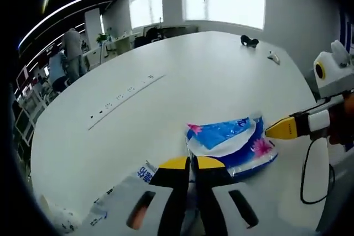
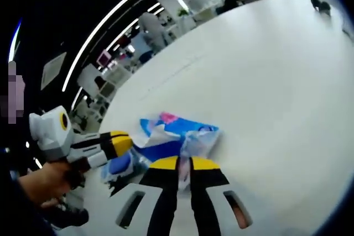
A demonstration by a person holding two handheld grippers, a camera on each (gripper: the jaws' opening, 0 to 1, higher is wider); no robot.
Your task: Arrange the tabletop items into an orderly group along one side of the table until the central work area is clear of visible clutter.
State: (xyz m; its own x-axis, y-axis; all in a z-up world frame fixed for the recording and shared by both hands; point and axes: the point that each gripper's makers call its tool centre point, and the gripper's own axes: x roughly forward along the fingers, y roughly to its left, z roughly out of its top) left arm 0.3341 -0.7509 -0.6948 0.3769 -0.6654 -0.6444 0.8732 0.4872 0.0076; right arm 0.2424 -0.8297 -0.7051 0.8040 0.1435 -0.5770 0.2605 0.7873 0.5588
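**Table mostly bare; tissue pack in hand, far-edge items outstanding**

Broad white table (image 1: 221,75) in an open office with large windows behind; its middle expanse carries nothing but a line of small dark marks (image 1: 124,93).

Status: a blue tissue pack (image 1: 232,143) lies near the table's near edge. The left tongs (image 1: 192,164) are pressed together, apparently on loose wrapper at the pack's near side. The right tongs (image 2: 184,164) are likewise closed, pinching a fold of the wrapper (image 2: 191,145). A crumpled white bag (image 1: 119,194) sits at the near edge just beside the pack.

Outstanding, by my judgement: a small dark object (image 1: 249,41) and a small pale object (image 1: 273,57) lie well apart from the pack, near the far edge. Grouping is therefore early to midway.

Clearance: ample open room along the table towards the far edge. A dark cable (image 1: 310,172) hangs close to the near corner and could snag.
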